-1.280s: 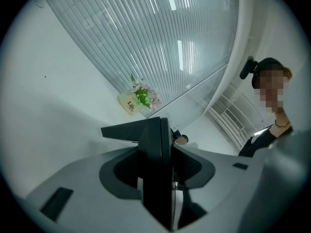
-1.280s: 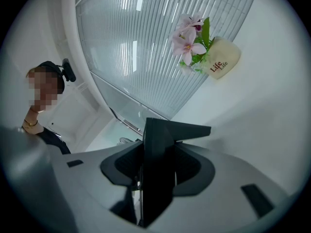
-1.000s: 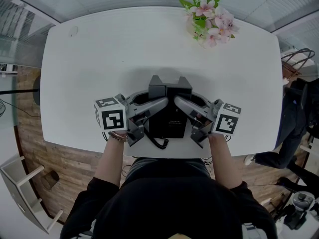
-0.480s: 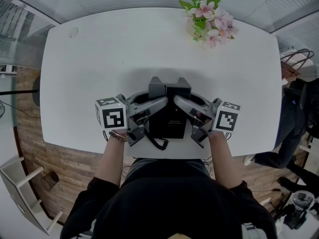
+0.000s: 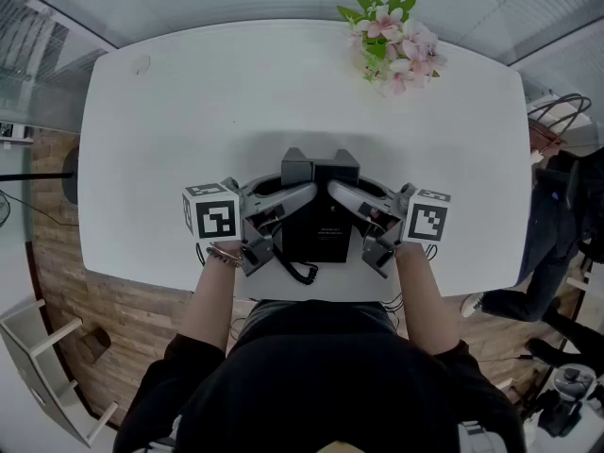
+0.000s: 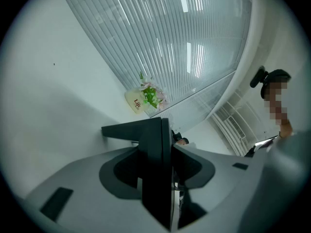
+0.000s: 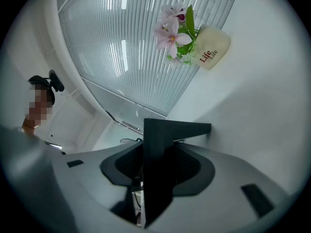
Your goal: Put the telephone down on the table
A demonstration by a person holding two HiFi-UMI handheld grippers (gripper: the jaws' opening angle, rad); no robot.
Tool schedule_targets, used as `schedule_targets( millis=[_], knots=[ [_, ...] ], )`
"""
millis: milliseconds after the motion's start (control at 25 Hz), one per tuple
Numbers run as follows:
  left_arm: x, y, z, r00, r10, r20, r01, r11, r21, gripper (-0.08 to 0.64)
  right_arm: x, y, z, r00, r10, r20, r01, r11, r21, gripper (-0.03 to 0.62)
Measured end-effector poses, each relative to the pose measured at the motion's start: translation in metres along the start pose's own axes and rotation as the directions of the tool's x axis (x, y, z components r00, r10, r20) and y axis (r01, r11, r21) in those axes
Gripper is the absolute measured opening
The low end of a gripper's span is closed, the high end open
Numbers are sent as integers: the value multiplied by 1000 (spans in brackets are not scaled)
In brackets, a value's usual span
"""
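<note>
A black telephone hangs just over the white table near its front edge and casts a shadow on it. Its coiled cord dangles at the front. My left gripper is shut on the telephone's left side. My right gripper is shut on its right side. In the left gripper view the telephone stands as a dark slab clamped between the jaws of the left gripper. The right gripper view shows the same: the telephone is pinched in the right gripper.
A pot of pink flowers stands at the table's far right edge, also in the gripper views as flowers and flowers. A person stands right of the table. A white shelf sits on the floor at lower left.
The right gripper has rolled slightly about its own axis. Both grips on the telephone hold as before and the telephone stays in place.
</note>
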State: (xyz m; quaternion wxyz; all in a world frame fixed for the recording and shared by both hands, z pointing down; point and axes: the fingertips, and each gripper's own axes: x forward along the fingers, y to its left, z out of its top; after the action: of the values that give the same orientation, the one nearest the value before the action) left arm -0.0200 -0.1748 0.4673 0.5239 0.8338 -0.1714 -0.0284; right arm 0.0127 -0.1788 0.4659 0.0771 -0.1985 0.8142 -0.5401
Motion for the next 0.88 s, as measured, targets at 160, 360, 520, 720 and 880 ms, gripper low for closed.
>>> schedule_targets(
  millis=[160,360,520,720,880],
  knots=[
    [1,2,3,1000,28,12,-28,999,23,218,0,-2,1,1000,-11,2,11,1000,4,186],
    [-1,6,5,996,82,19,-83,995,51,247,2,-2,4,999,-24,26,23,999,29,210],
    [-1,6,4,992,128,17,-130,986,102,292,1,0,5,998,-48,42,47,998,31,292],
    [-8,12,6,976,216,28,-218,962,162,338,-7,-8,8,992,-114,55,116,993,-24,316],
    [-18,7,21,960,261,98,-277,935,220,347,-14,-5,16,981,-170,88,177,981,-80,324]
  ],
)
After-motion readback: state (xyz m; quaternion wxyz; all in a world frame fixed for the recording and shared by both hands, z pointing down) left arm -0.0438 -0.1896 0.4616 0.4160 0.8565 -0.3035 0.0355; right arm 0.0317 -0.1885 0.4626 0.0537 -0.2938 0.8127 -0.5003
